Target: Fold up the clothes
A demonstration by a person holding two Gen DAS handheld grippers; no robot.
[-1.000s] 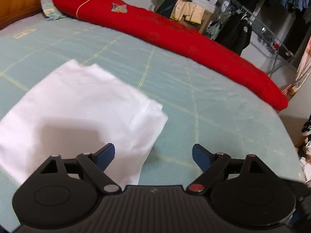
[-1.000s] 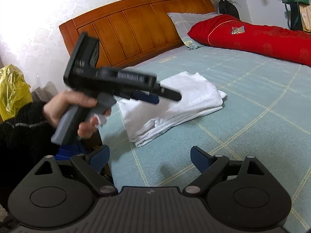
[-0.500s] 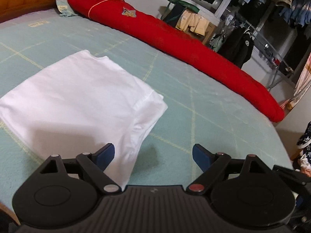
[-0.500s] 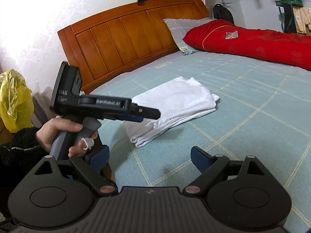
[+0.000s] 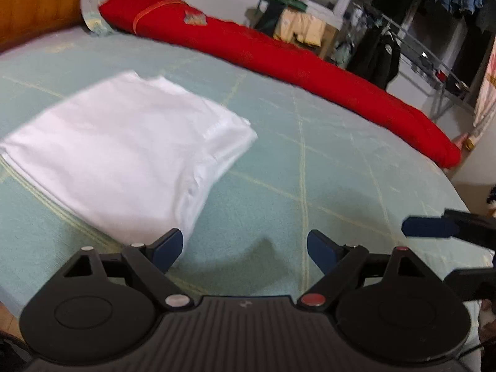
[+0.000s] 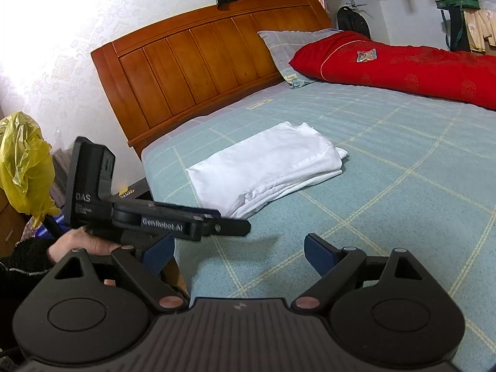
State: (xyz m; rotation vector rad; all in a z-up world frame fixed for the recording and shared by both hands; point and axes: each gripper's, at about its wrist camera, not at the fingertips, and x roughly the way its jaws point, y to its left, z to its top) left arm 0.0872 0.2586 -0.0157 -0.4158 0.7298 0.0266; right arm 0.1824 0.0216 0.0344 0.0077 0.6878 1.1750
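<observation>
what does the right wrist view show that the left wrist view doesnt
Only the right wrist view shows the whole wooden headboard, a yellow plastic bag, the hand holding the left gripper seen from the side, and a black backpack.

Only the left wrist view shows the clothes rack hung with dark garments and the far foot end of the red quilt.

Both show the folded white garment lying flat on the green checked bedsheet, the quilt, the pillow, and open fingers holding nothing.

Folded garment (image 6: pixel 266 167) on bed (image 6: pixel 403 192), quilt (image 6: pixel 403 68) behind
</observation>
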